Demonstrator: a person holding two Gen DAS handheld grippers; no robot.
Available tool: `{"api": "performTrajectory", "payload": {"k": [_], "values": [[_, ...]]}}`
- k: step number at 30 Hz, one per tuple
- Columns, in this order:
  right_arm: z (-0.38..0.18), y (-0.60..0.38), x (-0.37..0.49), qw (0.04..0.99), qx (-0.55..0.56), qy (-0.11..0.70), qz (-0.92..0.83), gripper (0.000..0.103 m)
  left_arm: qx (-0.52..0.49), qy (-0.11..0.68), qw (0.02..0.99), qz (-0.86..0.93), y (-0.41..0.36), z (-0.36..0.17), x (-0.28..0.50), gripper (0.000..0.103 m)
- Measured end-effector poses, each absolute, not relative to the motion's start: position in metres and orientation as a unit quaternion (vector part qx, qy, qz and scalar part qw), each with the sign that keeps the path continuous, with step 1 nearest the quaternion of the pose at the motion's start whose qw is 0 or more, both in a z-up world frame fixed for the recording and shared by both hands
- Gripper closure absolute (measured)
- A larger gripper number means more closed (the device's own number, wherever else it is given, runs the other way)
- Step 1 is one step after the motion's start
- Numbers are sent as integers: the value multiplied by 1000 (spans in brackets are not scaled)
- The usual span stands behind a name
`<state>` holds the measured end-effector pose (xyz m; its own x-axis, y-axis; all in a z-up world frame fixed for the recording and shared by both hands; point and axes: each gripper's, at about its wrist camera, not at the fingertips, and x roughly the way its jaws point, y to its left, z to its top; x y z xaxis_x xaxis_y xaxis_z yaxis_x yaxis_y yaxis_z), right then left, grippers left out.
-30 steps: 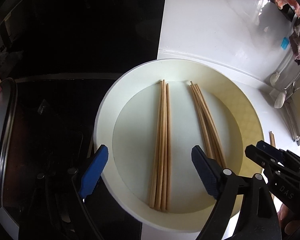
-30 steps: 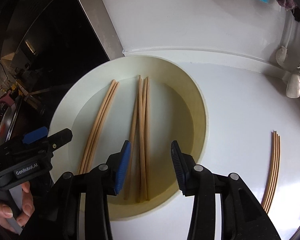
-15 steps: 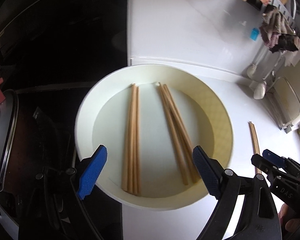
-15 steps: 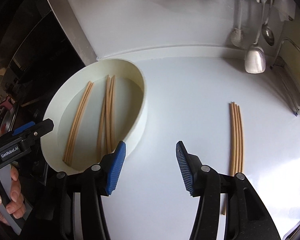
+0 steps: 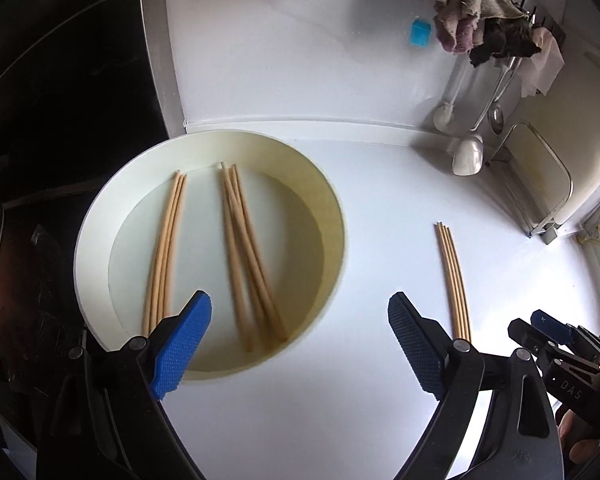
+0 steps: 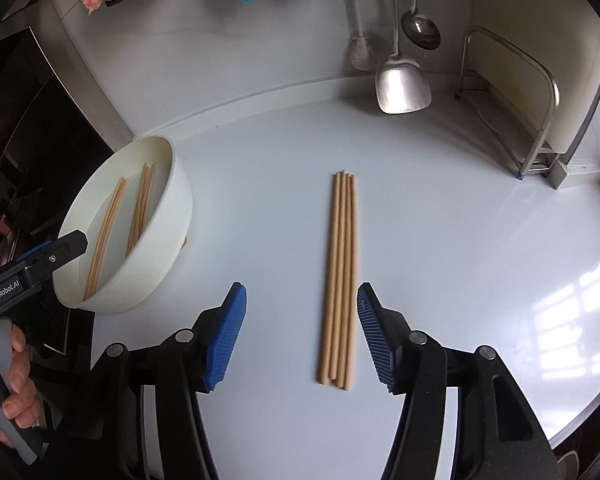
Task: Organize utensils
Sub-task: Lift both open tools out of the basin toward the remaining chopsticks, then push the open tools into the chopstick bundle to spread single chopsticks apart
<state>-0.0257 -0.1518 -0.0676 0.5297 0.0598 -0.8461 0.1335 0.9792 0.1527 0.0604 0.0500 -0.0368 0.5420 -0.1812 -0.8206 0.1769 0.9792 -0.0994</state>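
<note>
A round white bowl [image 5: 96,220] on the white counter holds two bunches of wooden chopsticks, one on its left [image 5: 166,248] and one in its middle [image 5: 246,256]. Another bunch of chopsticks [image 6: 342,276] lies loose on the counter; it also shows in the left wrist view [image 5: 454,276]. My left gripper [image 5: 300,340] is open and empty, above the bowl's near right rim. My right gripper [image 6: 302,336] is open and empty, its pads [image 6: 374,336] either side of the loose bunch's near end. The bowl also shows in the right wrist view [image 6: 168,248].
A steel spatula [image 6: 400,84], a ladle [image 6: 420,28] and a brush [image 6: 360,52] hang at the back wall. A metal rack [image 6: 540,120] stands at the back right. A black stovetop [image 5: 40,160] lies left of the bowl. Cloths [image 5: 476,32] hang above.
Both grippers have swung right, away from over the bowl. The right gripper now faces the loose chopsticks on the counter. Both stay open and empty.
</note>
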Motion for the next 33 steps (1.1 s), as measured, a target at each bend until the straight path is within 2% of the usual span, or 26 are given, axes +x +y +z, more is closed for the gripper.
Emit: {"api": "performTrajectory", "payload": {"k": [3,18,33], "values": [[-67,-175,-34,871,99,480,-15,46,-2,462,882,-96,28,-31,47,9],[-107,-241,-43,871,63,486,12,43,9,501,864,-55,-31,-54,-2,9],[-153,-207,-9,868,56,493,-31,43,23,475,874,-99,-36,-87,25,8]]}}
